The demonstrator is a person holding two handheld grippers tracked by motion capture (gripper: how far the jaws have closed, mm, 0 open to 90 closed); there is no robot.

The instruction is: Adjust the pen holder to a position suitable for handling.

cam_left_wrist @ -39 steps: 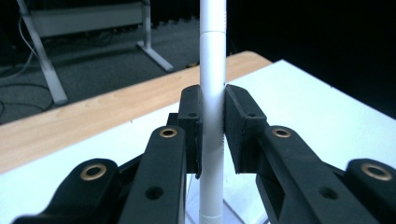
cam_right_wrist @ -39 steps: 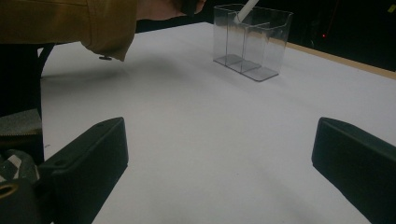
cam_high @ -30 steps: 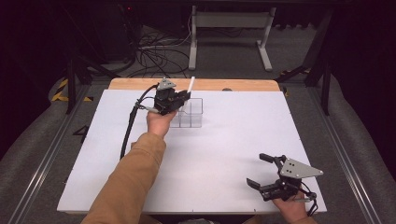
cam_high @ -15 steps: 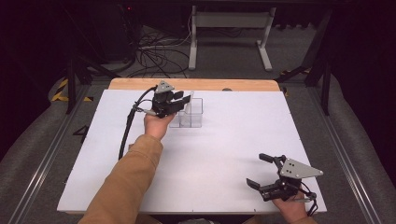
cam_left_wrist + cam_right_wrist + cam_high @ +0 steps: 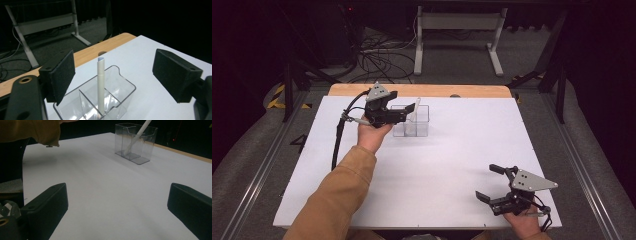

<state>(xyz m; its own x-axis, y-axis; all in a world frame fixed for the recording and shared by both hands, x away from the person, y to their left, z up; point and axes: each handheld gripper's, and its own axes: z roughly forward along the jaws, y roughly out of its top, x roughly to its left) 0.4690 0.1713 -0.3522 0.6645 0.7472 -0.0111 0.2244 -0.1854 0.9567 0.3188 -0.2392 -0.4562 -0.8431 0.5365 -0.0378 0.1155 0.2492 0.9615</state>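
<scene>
A clear plastic box (image 5: 417, 127) with divided compartments stands at the far middle of the white table top (image 5: 437, 165). A white pen (image 5: 415, 111) stands tilted in it, its tip above the rim. My left gripper (image 5: 408, 113) hovers just left of the box and above its rim. Its jaws have just been opening. In the left gripper view (image 5: 117, 72) the pen (image 5: 101, 85) rises in the box (image 5: 120, 85) between the wide-apart pads, touching neither. My right gripper (image 5: 488, 181) rests open near the front right edge with nothing between its jaws (image 5: 117, 205), far from the box (image 5: 135, 142).
A wooden strip (image 5: 437, 90) runs along the table's far edge. Beyond it, on the floor, are a metal stand (image 5: 457, 30) and loose cables (image 5: 377, 55). The left gripper's cable (image 5: 336, 142) drapes over the table's left side.
The left gripper's jaws opened and let go of the white pen, which now stands in the box. The left hand drew back leftward and rose a little. The right gripper kept still.
</scene>
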